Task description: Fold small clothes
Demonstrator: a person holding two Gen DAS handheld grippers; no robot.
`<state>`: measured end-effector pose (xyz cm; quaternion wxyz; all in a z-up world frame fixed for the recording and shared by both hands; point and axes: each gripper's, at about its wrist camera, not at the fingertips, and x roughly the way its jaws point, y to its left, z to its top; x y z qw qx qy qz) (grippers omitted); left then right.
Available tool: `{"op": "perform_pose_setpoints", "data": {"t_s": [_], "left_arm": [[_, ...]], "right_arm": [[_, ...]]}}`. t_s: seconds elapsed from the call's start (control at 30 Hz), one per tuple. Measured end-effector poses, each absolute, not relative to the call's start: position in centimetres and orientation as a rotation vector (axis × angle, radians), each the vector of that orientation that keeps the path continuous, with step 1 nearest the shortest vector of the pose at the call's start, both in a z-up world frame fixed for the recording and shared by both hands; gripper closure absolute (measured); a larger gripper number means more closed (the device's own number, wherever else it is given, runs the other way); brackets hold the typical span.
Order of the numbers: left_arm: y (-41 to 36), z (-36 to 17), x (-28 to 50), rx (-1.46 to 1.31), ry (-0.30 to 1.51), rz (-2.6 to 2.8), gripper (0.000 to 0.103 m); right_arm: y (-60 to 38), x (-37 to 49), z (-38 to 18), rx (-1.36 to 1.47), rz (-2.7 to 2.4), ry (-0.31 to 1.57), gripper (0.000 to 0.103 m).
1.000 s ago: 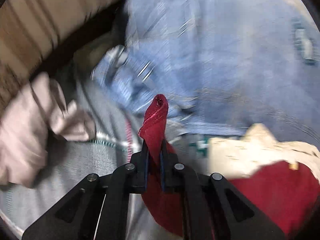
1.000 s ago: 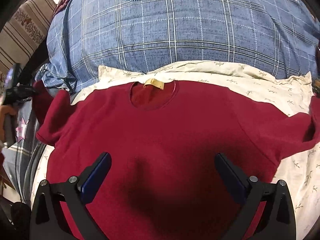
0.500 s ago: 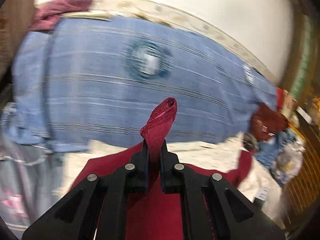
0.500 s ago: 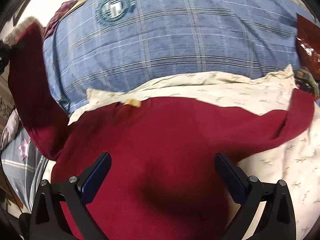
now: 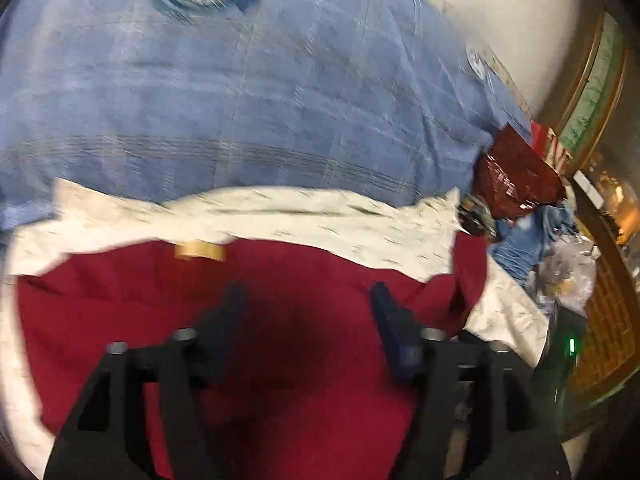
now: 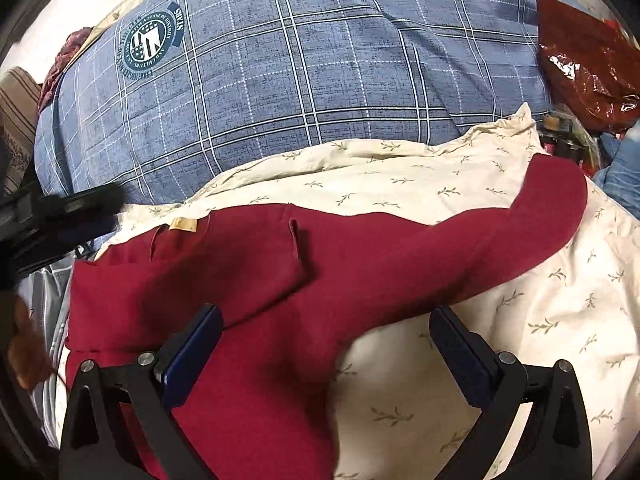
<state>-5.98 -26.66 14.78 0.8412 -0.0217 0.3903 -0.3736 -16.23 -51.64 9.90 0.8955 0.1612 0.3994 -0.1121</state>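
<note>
The shirt lies on the sheet, with the quilt behind both.

blue checked cover with a round badge is seen at the back | cream leafy sheet is spread in front | shiny red bag is seen at right

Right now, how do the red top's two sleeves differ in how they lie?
The left sleeve is folded inward and lies on the red top; the right sleeve stretches outward.
The left sleeve's cuff rests near the neck label; the right sleeve's cuff lies on the cream leaf-print cloth.
Both lie flat, gripped by neither gripper.
</note>
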Motion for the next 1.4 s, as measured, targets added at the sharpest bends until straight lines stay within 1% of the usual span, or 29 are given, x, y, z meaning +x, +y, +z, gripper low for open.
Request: {"op": "perform_pose_setpoints", "data": {"t_s": [0.03, 0.07, 0.2, 0.27, 0.33, 0.37, 0.4, 0.43, 0.47, 0.5, 0.57, 0.63, 0.7, 0.8, 0.83, 0.87, 0.9, 0.97, 1.03, 1.1, 1.27, 1.4], "left_arm": [[-24.8, 15.1, -6.2, -0.046, 0.79, -0.748, 0.023], [-23.4, 15.0, -6.2, -0.038, 0.775, -0.711, 0.022], [-17.9, 12.2, -5.4, 0.03, 0.795, -0.53, 0.022], [-16.1, 10.0, -4.7, 0.034, 0.844, -0.457, 0.023], [-14.5, 8.0, -4.1, 0.007, 0.895, -0.405, 0.023], [-13.9, 7.2, -3.9, -0.002, 0.909, -0.375, 0.023], [-13.3, 6.6, -3.7, -0.003, 0.919, -0.343, 0.023], [-13.0, 6.2, -3.7, -0.008, 0.925, -0.321, 0.023], [-12.6, 5.7, -3.6, -0.026, 0.931, -0.315, 0.023], [-12.4, 5.3, -3.5, -0.047, 0.937, -0.316, 0.022], [-12.0, 4.7, -3.4, -0.063, 0.943, -0.308, 0.023], [-11.9, 4.4, -3.4, -0.071, 0.938, -0.311, 0.023], [-11.7, 3.9, -3.4, -0.082, 0.936, -0.313, 0.023], [-11.8, 3.4, -3.2, -0.088, 0.947, -0.313, 0.022], [-12.1, 3.4, -3.1, -0.081, 0.942, -0.312, 0.022], [-12.2, 3.5, -3.2, -0.069, 0.936, -0.311, 0.022], [-12.4, 3.5, -3.2, -0.062, 0.932, -0.309, 0.022], [-12.6, 3.4, -3.3, -0.049, 0.925, -0.305, 0.022], [-12.8, 3.3, -3.3, -0.04, 0.921, -0.301, 0.022], [-12.8, 3.3, -3.4, -0.035, 0.92, -0.3, 0.022], [-13.0, 3.3, -3.4, -0.022, 0.917, -0.297, 0.022], [-13.4, 3.3, -3.5, 0.001, 0.911, -0.292, 0.022]], "right_arm": [[-51.7, -15.9, 9.8, 0.335, -0.228, 0.827, 0.0], [-51.7, -15.6, 9.7, 0.332, -0.227, 0.824, 0.0], [-51.4, -13.3, 9.1, 0.287, -0.229, 0.821, 0.0], [-51.2, -11.3, 8.3, 0.254, -0.228, 0.841, 0.0], [-51.0, -9.2, 6.8, 0.225, -0.216, 0.896, 0.004], [-50.9, -8.5, 6.2, 0.209, -0.203, 0.917, 0.015], [-50.7, -8.3, 6.0, 0.191, -0.201, 0.924, 0.039], [-50.6, -8.4, 6.2, 0.177, -0.196, 0.906, 0.051], [-50.6, -8.7, 6.7, 0.181, -0.181, 0.894, 0.067], [-50.8, -9.0, 7.1, 0.19, -0.173, 0.881, 0.076], [-51.2, -9.9, 7.8, 0.203, -0.173, 0.866, 0.077], [-51.8, -10.9, 8.1, 0.212, -0.214, 0.873, 0.073], [-52.3, -12.1, 8.6, 0.228, -0.272, 0.858, 0.049], [-51.8, -13.2, 10.0, 0.244, -0.227, 0.794, 0.045], [-51.3, -13.0, 10.4, 0.241, -0.196, 0.786, 0.042], [-50.8, -12.4, 10.5, 0.237, -0.165, 0.784, 0.036], [-50.2, -11.4, 10.2, 0.23, -0.134, 0.791, 0.033], [-49.3, -9.3, 9.1, 0.184, -0.131, 0.826, 0.033], [-49.0, -7.1, 7.4, 0.125, -0.157, 0.888, 0.039], [-49.0, -5.6, 5.5, 0.127, -0.135, 0.973, 0.098], [-49.5, -7.6, 7.3, 0.12, -0.118, 0.865, 0.098], [-49.7, -6.9, 4.9, 0.102, -0.156, 0.926, 0.098]]}}
